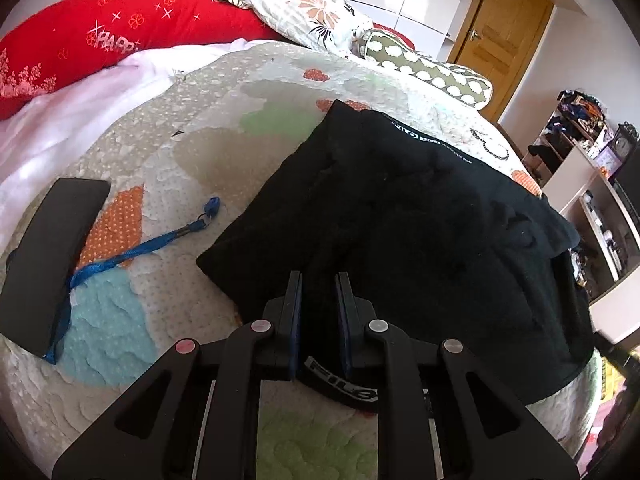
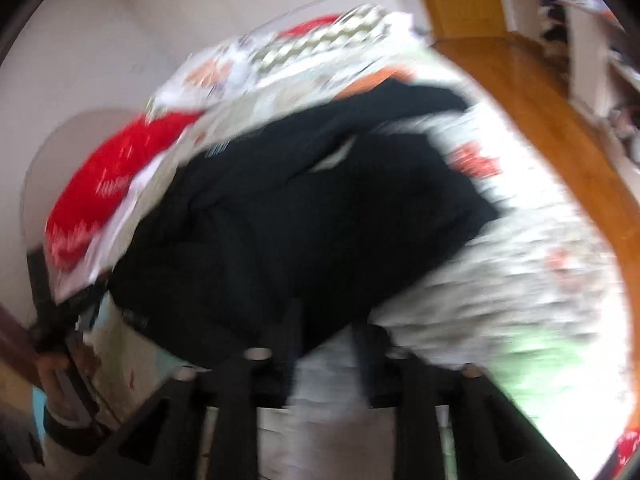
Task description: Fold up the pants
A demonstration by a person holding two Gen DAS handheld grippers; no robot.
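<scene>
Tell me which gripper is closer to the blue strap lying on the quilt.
Left. The left gripper is shut on the black pants, with the blue strap just beside it on the quilt. The right gripper sits at the pants' other side, its view blurred, strap unseen.

One pair of black pants (image 1: 400, 208), one blue lanyard (image 1: 132, 250) — three pillows, one red (image 1: 120, 36).

R wrist view (image 2: 320, 220) motion-blurred.
</scene>
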